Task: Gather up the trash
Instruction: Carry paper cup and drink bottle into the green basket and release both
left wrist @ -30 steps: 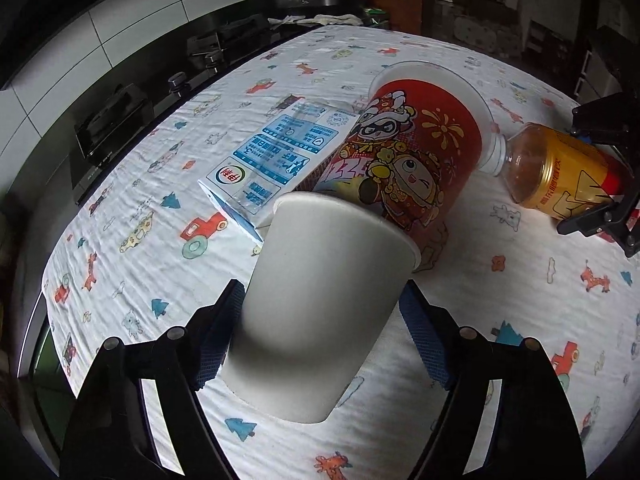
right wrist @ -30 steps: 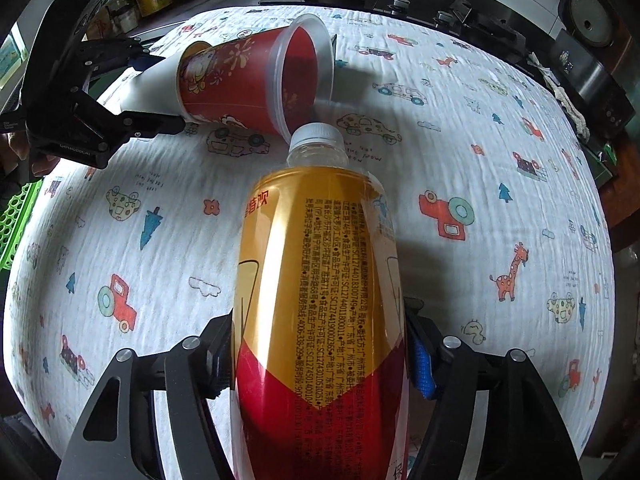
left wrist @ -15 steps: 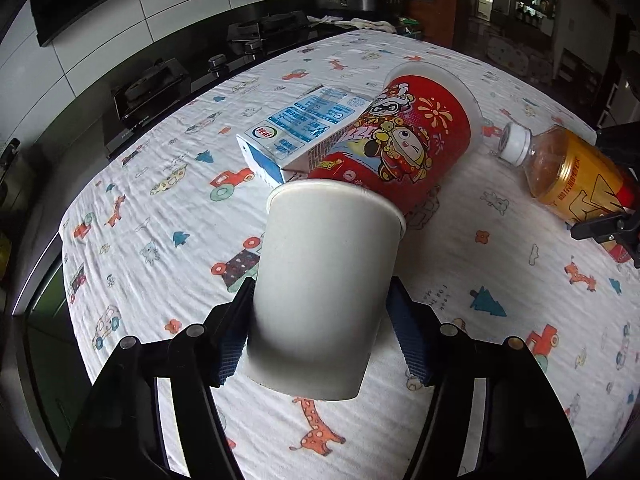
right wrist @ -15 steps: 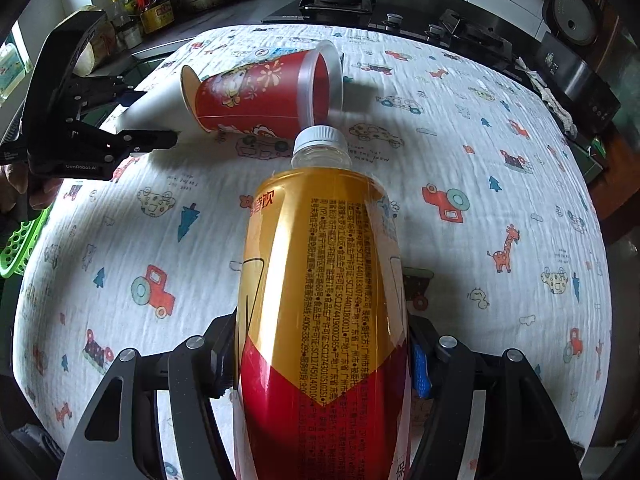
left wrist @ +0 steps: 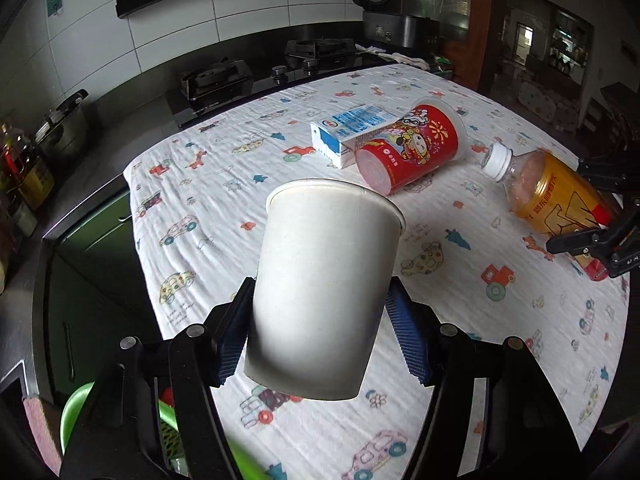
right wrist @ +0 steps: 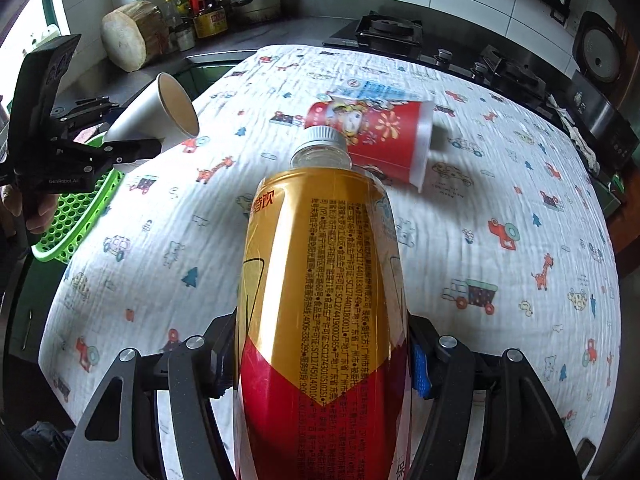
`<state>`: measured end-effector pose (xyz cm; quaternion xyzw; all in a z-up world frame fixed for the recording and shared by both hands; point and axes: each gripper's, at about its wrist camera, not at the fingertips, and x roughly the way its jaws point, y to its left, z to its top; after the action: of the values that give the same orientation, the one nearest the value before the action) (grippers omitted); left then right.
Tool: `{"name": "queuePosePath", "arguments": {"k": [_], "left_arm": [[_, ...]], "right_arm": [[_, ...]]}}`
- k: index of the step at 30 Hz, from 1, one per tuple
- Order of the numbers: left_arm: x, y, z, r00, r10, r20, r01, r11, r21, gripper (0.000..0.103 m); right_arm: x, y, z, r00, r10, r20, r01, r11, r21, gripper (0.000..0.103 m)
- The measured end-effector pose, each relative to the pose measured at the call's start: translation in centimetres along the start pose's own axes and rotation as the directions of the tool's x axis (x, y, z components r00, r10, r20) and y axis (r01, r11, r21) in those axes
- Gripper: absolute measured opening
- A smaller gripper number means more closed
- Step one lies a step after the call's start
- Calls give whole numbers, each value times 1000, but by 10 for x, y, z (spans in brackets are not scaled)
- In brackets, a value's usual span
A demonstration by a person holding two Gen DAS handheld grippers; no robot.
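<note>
Both items now lifted off the cloth vs 1 s ago; L claw [left wrist: 320, 340] has closed in and clamps the white paper cup [left wrist: 328, 280], now nearer the green mesh basket [right wrist: 76, 212] at 9 o'clock in R view, so drop-off looks next. R claw [right wrist: 320, 356] grips glossy PET bottle [right wrist: 320, 280]. Red printed tub [left wrist: 412, 152] and milk carton [left wrist: 348, 132] lie at 1 o'clock on quilted tablecloth [left wrist: 200, 232], uncollected.

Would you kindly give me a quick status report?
Left hand-held gripper shut on white paper cup. Right hand-held gripper shut on bottle. Red cup, carton remain on table.
</note>
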<state>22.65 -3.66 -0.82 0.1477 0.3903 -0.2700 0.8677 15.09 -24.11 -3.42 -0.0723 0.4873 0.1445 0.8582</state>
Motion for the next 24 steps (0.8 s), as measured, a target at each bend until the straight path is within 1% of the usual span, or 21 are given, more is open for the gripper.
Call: {"name": "queuePosePath", "arguments": {"k": [4, 7, 10, 13, 16, 22, 24], "left_arm": [[-38, 29, -30, 998, 59, 18, -58, 995, -81, 64], [-60, 51, -57, 992, 126, 14, -123, 984, -131, 64], [-73, 73, -87, 984, 178, -19, -178, 966, -185, 64], [-75, 92, -114, 973, 218, -70, -228, 947, -226, 64], [-76, 108, -141, 965, 233, -117, -257, 929, -266, 64], [-72, 132, -181, 949, 245, -199, -302, 885, -353, 66], [-72, 138, -192, 948, 237, -212, -303, 872, -383, 68]], "right_arm": [[0, 32, 11, 999, 42, 20, -41, 998, -49, 63], [3, 57, 22, 996, 80, 30, -78, 994, -83, 63], [6, 85, 33, 991, 124, 40, -119, 986, -120, 63], [10, 116, 45, 985, 167, 46, -158, 975, -156, 63], [14, 146, 57, 978, 205, 48, -193, 963, -191, 63], [26, 195, 79, 961, 275, 44, -258, 938, -231, 63], [31, 208, 87, 955, 294, 44, -276, 932, -235, 63]]}}
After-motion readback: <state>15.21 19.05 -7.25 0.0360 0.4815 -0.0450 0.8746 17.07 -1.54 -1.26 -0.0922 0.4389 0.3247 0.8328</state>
